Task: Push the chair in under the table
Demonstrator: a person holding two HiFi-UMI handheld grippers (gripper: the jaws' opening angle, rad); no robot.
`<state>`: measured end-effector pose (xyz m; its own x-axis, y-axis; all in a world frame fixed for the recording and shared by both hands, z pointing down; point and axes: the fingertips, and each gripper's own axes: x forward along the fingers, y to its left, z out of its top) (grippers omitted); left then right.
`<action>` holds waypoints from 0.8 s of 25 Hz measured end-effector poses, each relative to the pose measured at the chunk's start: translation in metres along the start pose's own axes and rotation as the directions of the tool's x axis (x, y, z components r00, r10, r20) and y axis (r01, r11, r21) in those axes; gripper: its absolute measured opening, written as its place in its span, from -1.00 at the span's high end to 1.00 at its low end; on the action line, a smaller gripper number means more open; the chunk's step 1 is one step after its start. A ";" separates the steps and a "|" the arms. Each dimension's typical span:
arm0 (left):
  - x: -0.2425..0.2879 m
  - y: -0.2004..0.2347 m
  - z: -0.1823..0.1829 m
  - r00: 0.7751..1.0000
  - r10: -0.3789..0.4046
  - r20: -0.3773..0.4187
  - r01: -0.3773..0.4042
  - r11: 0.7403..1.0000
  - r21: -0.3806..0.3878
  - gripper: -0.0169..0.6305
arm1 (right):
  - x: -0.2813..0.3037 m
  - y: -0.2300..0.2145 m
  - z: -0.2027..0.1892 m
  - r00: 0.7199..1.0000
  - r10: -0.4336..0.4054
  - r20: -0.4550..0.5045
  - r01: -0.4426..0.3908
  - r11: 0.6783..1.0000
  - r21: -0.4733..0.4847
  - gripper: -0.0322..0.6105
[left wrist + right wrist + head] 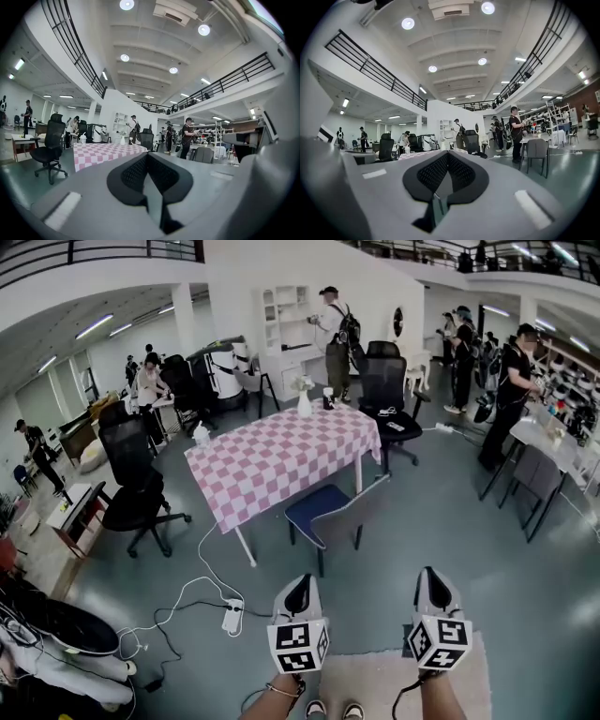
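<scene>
A table (272,463) under a pink-and-white checked cloth stands mid-room; the left gripper view shows it too (101,152). The chair (330,509), with a blue seat and a grey back, is pulled out at the table's near right side, its back towards me. Both grippers hover low in the head view, well short of the chair and apart from it. My left gripper (300,581) (147,157) is shut with nothing in it. My right gripper (429,575) (447,157) is also shut and holds nothing. Both point level towards the table.
A white power strip (232,615) and cables lie on the floor left of me. Black office chairs stand at the left (131,486) and behind the table (384,395). A grey chair (539,474) and several people are at the right. A vase (305,405) stands on the table.
</scene>
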<state>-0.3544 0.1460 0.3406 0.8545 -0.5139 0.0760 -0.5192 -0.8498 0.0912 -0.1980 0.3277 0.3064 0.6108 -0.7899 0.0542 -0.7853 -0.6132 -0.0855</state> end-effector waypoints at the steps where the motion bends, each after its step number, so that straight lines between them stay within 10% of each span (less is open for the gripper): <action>1: 0.000 0.000 0.000 1.000 -0.002 0.001 0.002 1.000 -0.003 0.95 | 0.000 0.000 0.000 1.000 -0.002 0.005 0.002 1.000 0.010 0.87; 20: -0.002 0.000 -0.004 0.999 -0.012 -0.034 0.011 1.000 -0.027 0.69 | -0.004 -0.005 -0.001 1.000 0.003 0.013 -0.004 0.999 0.051 0.65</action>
<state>-0.3559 0.1479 0.3446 0.8594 -0.4996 0.1091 -0.5102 -0.8519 0.1183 -0.1968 0.3339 0.3079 0.6094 -0.7918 0.0411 -0.7816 -0.6087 -0.1362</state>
